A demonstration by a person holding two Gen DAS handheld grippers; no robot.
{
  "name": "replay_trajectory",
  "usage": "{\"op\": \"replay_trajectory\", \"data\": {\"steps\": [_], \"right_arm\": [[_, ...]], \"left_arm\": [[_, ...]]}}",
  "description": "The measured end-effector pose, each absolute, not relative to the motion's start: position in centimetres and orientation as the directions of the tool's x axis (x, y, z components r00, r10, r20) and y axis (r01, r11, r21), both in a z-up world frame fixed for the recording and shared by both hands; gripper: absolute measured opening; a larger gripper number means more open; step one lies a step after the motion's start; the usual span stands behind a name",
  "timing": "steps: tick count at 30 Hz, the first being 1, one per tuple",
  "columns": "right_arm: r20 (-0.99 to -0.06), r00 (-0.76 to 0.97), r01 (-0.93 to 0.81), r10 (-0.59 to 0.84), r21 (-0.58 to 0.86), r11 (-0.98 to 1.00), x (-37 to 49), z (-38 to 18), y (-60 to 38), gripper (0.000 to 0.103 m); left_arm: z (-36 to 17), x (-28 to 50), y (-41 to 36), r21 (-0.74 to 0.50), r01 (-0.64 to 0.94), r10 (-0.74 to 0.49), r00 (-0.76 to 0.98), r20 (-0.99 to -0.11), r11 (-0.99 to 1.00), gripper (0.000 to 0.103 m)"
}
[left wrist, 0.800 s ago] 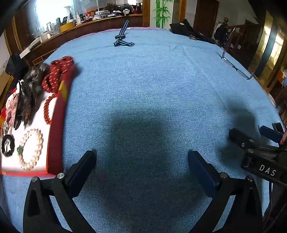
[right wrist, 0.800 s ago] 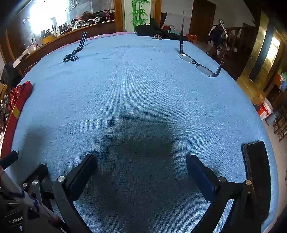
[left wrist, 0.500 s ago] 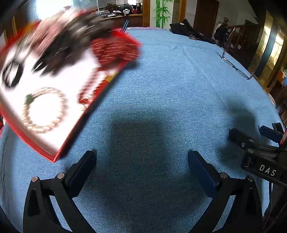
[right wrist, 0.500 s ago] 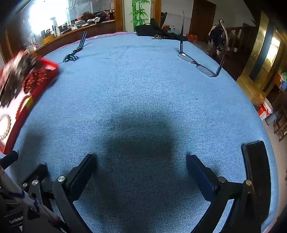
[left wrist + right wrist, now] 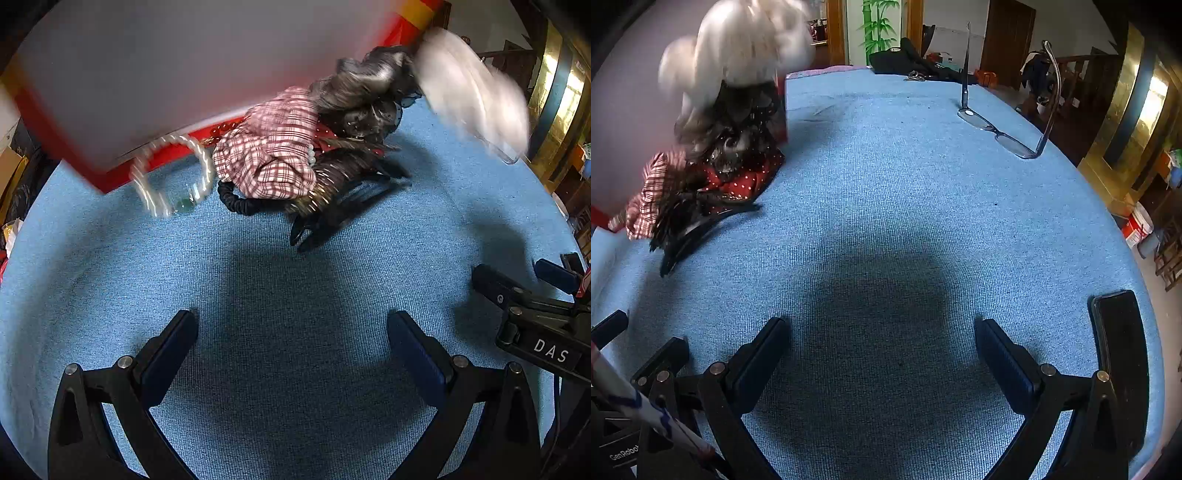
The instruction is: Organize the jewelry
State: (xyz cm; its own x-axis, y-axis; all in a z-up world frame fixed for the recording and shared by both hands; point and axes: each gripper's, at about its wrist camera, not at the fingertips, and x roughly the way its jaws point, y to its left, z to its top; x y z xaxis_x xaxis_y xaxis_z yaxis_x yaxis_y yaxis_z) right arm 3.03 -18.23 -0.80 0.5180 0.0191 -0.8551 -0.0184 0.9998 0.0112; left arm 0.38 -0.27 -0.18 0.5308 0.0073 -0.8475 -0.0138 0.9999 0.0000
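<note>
A red-and-white box lid (image 5: 155, 70) is tilted up over the blue cloth, blurred, and its contents spill out below it. A pearl bracelet (image 5: 171, 173) is falling, blurred. A plaid scrunchie (image 5: 273, 151), a black hair tie (image 5: 240, 203), a black feathered hair clip (image 5: 332, 206) and dark lacy pieces (image 5: 365, 99) lie in a heap; the heap also shows in the right wrist view (image 5: 713, 173). A blurred white-gloved hand (image 5: 472, 107) is at the lid. My left gripper (image 5: 291, 343) and right gripper (image 5: 882, 347) are open and empty, low over the cloth.
Upturned eyeglasses (image 5: 1004, 133) sit at the far right of the table. A black phone (image 5: 1119, 354) lies by my right gripper. The right gripper body (image 5: 535, 325) shows at the left view's right edge. Dark bags (image 5: 908, 62) lie at the far edge.
The lid with the jewelry was swung from the left of the table to the middle and tipped over. The jewelry has tumbled onto the cloth. Both grippers have stayed still.
</note>
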Motion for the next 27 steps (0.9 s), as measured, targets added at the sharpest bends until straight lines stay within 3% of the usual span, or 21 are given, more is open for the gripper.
{"op": "replay_trajectory", "data": {"steps": [27], "right_arm": [[-0.855, 0.518, -0.018, 0.019, 0.011, 1.0, 2.85, -0.76, -18.21, 0.103]], "left_arm": [[-0.16, 0.19, 0.08, -0.002, -0.014, 0.006, 0.531, -0.847, 1.0, 0.103]]}}
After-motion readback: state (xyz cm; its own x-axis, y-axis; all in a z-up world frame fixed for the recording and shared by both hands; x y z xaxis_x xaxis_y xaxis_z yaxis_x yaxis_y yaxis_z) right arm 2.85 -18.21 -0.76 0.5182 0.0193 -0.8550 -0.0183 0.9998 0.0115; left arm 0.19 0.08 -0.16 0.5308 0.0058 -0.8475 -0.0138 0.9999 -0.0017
